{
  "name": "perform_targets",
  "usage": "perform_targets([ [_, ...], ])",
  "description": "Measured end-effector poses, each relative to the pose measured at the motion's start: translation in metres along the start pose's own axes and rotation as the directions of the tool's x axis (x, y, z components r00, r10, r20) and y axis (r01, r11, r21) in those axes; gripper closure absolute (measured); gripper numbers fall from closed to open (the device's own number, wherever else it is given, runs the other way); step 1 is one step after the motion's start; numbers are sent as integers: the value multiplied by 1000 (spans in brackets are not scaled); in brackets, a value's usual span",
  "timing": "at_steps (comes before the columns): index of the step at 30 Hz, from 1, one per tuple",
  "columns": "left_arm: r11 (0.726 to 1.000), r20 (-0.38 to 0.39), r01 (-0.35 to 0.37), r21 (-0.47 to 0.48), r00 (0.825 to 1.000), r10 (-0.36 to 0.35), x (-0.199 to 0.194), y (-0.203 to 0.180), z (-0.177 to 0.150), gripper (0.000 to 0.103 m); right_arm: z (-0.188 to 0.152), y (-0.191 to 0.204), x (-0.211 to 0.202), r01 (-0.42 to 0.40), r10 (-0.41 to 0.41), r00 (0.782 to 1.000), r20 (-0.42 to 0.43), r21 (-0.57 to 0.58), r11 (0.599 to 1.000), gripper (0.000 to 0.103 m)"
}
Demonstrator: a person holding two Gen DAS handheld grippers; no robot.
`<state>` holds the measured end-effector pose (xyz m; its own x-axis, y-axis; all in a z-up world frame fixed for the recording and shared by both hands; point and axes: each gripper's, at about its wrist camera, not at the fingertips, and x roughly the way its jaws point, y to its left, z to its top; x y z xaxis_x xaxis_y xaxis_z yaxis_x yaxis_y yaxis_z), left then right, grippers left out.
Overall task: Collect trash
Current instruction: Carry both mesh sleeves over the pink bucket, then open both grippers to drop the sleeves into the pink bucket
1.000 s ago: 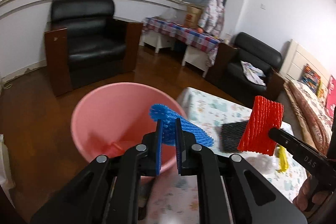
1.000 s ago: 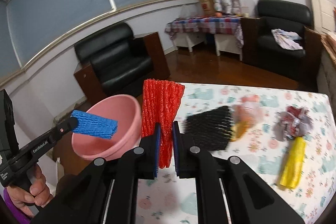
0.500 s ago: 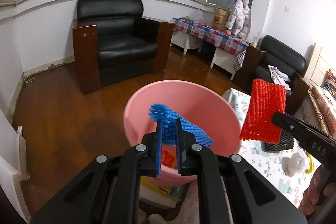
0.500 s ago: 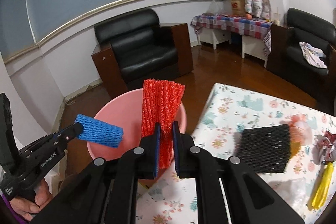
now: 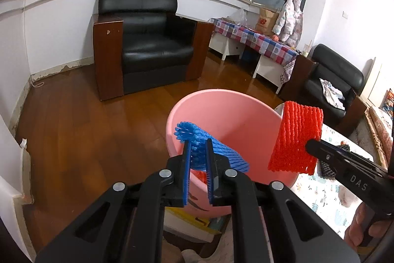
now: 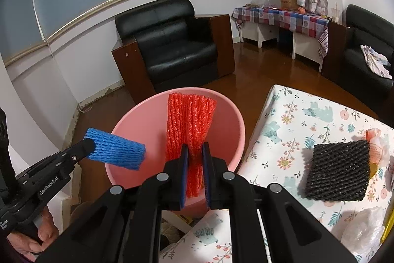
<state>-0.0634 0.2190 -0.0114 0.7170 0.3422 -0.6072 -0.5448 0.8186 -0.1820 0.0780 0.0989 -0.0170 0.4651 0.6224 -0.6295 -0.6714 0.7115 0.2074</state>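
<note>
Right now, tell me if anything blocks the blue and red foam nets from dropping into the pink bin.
Nothing visible does. The blue foam net, with the left gripper opening around it, and the red foam net in the right gripper both hang over the pink bin.

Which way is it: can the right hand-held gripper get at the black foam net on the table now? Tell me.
Probably not yet. The right hand-held gripper is shut on the red foam net over the pink bucket. The black foam net lies uncovered on the table.
</note>
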Motion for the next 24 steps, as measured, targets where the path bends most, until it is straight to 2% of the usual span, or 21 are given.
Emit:
perform_targets([
  [2, 1000, -8, 5, -2, 1000, -5, 1, 2, -1, 79, 0, -1, 4, -1, 1, 1000, -4, -1, 1000, 93],
  [5, 1000, -5, 14, -8, 1000, -14, 1, 4, -1, 66, 1, 2, 7, -1, 1, 1000, -7, -5, 1000, 93],
  [10, 1000, 1, 24, -17, 1000, -24, -1, 8, -1, 61, -1, 1, 9, -4, 4, 1000, -12, -3, 1000, 92],
  [12, 1000, 0, 26, -17, 1000, -26, -1, 8, -1, 60, 0, -1, 10, -12, 12, 1000, -13, 1, 1000, 86],
  [14, 1000, 1, 24, -16, 1000, -24, -1, 8, -1, 59, -1, -1, 9, -18, 18, 1000, -8, 7, 1000, 70],
  [15, 1000, 1, 24, -14, 1000, -24, -2, 7, -1, 59, -2, -2, 8, -21, 22, 1000, -1, 10, 1000, 69],
  [24, 999, 1, 40, 4, 999, -40, -7, -4, -3, 59, -6, -10, -9, -38, 38, 999, 16, 25, 999, 67],
])
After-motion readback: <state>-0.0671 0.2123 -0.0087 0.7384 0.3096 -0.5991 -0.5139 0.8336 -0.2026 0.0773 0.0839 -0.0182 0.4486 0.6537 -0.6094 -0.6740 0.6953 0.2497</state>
